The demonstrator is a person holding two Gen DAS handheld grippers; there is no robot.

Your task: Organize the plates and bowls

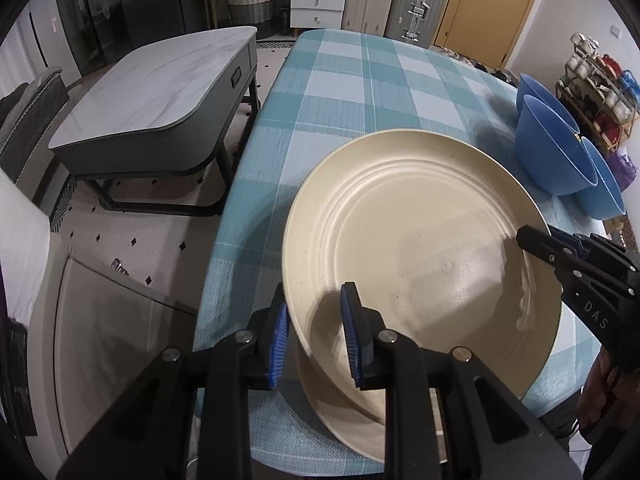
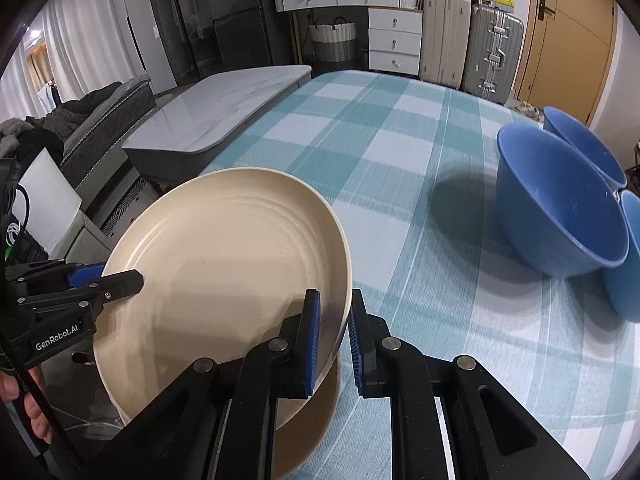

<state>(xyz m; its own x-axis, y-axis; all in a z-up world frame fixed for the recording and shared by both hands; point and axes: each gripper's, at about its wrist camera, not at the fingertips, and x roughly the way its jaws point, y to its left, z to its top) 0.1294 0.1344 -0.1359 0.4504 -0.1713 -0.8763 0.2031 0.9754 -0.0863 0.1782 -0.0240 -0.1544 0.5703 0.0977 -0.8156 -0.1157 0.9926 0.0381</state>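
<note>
Left wrist view: left gripper (image 1: 316,334) set astride the near-left rim of a cream plate (image 1: 420,248), one blue pad (image 1: 280,344) outside the rim, the other inside on the plate face. Jaws at a medium gap, wider than the rim; contact of the pads with the rim not determinable. Plate tilted, raised at the far side, with the edge of a second cream plate (image 1: 344,420) visible directly beneath it. Both located at the near edge of the table (image 1: 360,80), on a teal and white checked cloth. Right gripper (image 1: 536,242) reaching over the right rim of the plate.

Right wrist view: right gripper (image 2: 335,340) straddling the right rim of the cream plate (image 2: 224,264), inner pad close against the inside wall, outer pad just beside the rim with a slight gap showing. Jaws narrow; firm grip not confirmable. Left gripper (image 2: 128,282) at the opposite rim, upper finger lying over the plate face. Lower plate (image 2: 320,412) partly exposed under the near edge. Three blue bowls (image 2: 560,208) grouped at the right side of the table, touching or overlapping one another, well apart from the plates. Grey marble-topped coffee table (image 2: 224,112) beyond the left edge.
</note>
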